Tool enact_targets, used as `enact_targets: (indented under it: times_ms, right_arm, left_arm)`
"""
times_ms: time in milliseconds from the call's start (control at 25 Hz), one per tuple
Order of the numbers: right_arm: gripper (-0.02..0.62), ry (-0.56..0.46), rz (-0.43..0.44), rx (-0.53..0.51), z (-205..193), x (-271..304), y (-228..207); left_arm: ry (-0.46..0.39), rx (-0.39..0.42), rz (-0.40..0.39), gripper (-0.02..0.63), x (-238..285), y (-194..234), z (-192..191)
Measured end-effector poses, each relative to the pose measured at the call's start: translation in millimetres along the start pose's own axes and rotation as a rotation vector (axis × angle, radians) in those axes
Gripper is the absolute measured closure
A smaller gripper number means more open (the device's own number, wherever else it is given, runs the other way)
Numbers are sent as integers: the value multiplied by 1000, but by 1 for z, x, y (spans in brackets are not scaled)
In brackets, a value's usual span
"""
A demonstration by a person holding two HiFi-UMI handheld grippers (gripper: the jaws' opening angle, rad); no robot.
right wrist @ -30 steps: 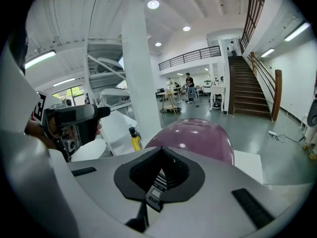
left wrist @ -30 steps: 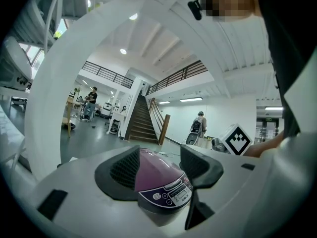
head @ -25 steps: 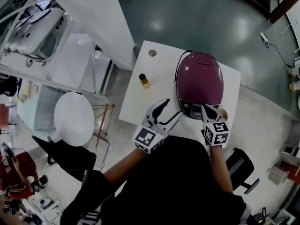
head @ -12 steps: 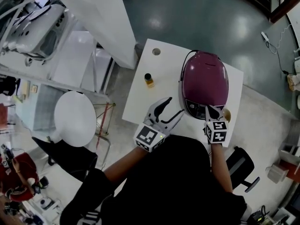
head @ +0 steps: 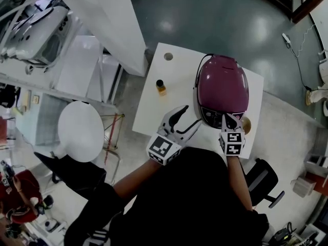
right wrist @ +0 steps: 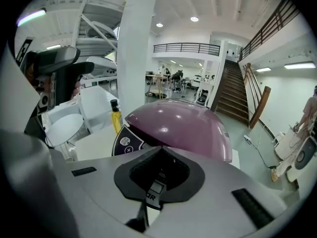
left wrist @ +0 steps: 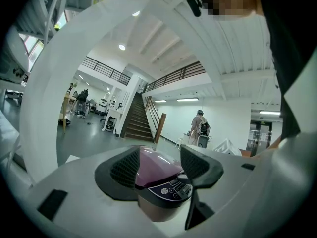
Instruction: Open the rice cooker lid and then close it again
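The purple rice cooker [head: 223, 87] stands on the white table [head: 171, 109] with its lid down. My right gripper [head: 227, 119] is shut, its tips resting on the dark control panel [head: 215, 118] at the cooker's front. In the right gripper view the closed jaws [right wrist: 159, 171] sit just before the glossy lid [right wrist: 185, 128], and a small silver part of the cooker shows in the slit under them. My left gripper [head: 185, 119] hovers open over the table left of the cooker. In the left gripper view the cooker [left wrist: 161, 180] shows between its spread jaws, apart from them.
A small yellow bottle [head: 160, 87] stands on the table left of the cooker, with a round hole [head: 168, 56] near the far corner. A tan round object [head: 247, 125] lies by the cooker's right side. A white round stool [head: 80, 131] and a black chair [head: 262, 182] flank the table.
My right gripper has dropped a little and tilted further down onto the cooker's front panel, staying shut. The left gripper has kept its place and stays open.
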State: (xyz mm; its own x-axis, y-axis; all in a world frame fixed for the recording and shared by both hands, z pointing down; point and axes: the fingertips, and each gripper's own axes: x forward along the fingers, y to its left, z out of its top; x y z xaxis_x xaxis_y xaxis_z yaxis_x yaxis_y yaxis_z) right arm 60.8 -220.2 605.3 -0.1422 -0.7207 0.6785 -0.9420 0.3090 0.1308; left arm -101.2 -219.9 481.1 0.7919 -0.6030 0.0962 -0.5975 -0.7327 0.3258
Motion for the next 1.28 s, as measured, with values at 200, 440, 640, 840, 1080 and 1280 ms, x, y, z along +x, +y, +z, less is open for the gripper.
enact_targets:
  times_ms: [200, 440, 640, 840, 1080, 1280]
  right_arm:
    - [595, -17, 16, 55, 1, 1, -2]
    - [595, -30, 7, 81, 0, 2, -2]
    - [595, -43, -2, 88, 1, 2, -3]
    - [595, -31, 7, 83, -1, 5, -2]
    - [595, -52, -12, 78, 1, 5, -2]
    - [595, -54, -10, 95, 0, 5, -3]
  left_arm:
    - [1, -9, -4, 368, -1, -5, -2]
    - [-11, -74, 15, 371, -10, -7, -9]
    - [-10, -21, -8, 371, -5, -22, -12]
    - [-14, -17, -32, 371, -3, -31, -13]
    - [-7, -31, -26, 371, -8, -27, -17]
    - [-5, -48, -37, 371, -8, -30, -14]
